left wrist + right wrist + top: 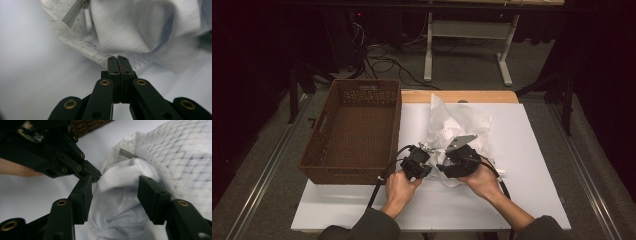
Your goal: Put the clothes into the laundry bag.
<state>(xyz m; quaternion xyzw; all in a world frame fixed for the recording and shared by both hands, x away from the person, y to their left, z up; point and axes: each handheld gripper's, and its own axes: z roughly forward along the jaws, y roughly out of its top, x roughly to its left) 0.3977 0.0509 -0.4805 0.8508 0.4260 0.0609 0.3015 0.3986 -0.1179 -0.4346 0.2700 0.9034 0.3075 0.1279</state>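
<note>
A white mesh zipper bag [457, 122] lies crumpled on the white table, with a white cloth [120, 202] bulging from its mouth. My left gripper [428, 149] is at the bag's left edge. In the left gripper view its jaws [117, 58] are pressed together on the mesh hem [85, 42], just below the zipper pull [88, 18]. My right gripper [443, 165] comes in from the right, and its jaws [115, 180] stand wide on either side of the cloth bulge without squeezing it. The left gripper's tip [96, 173] sits just beyond the right gripper's left jaw.
A brown wicker basket [357, 84] stands on the table's left side, close to the left hand. The white table cover [527, 165] stretches to the right of the bag. A desk frame and cables are on the floor beyond the table.
</note>
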